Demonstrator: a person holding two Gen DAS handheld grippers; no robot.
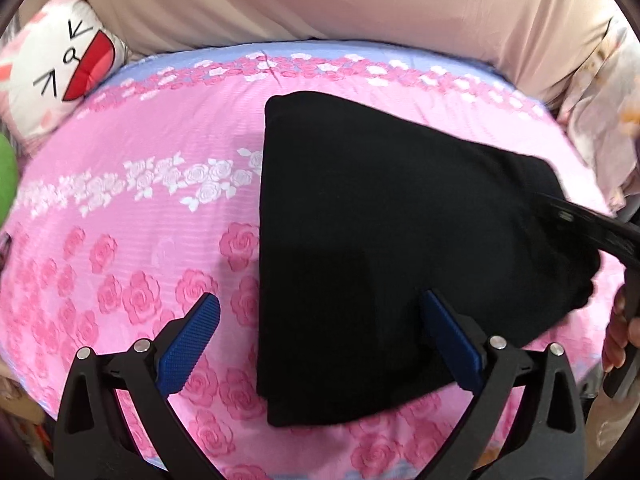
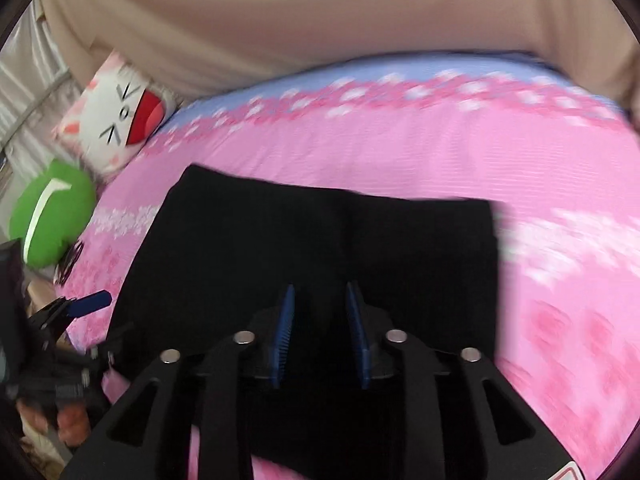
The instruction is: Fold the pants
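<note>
Black pants [image 1: 380, 240], folded into a compact slab, lie on a pink rose-print bedsheet [image 1: 140, 200]. My left gripper [image 1: 320, 296] is open wide above the slab's near left corner: one blue pad is over the sheet, the other over the black cloth. Nothing is gripped. In the right wrist view the pants [image 2: 320, 232] fill the middle. My right gripper [image 2: 320, 286] hovers low over their near edge with a narrow gap between its blue pads, and I see no cloth pinched in it. One of its dark fingers [image 1: 580, 224] crosses the pants' right corner.
A white cartoon-face pillow [image 1: 60, 68] and a green plush [image 2: 52, 220] sit at the bed's left end. Beige fabric [image 1: 320, 0] hangs behind the bed. Pale floral cloth [image 1: 600, 120] lies at the right. A person's hand [image 1: 616, 332] holds the right gripper.
</note>
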